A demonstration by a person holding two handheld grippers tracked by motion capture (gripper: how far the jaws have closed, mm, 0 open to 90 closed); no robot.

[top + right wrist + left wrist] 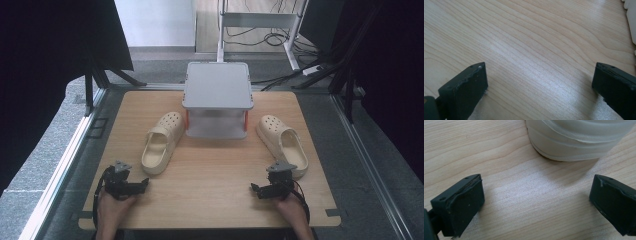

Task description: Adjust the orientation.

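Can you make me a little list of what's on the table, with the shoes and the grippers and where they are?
table: wooden board
left shoe: cream clog, toe pointing away, left of the shelf
right shoe: cream clog, toe pointing away, right of the shelf
shelf: small grey two-level rack at the back middle
left gripper: open, near the left clog's heel, holding nothing
right gripper: open, near the right clog's heel, holding nothing
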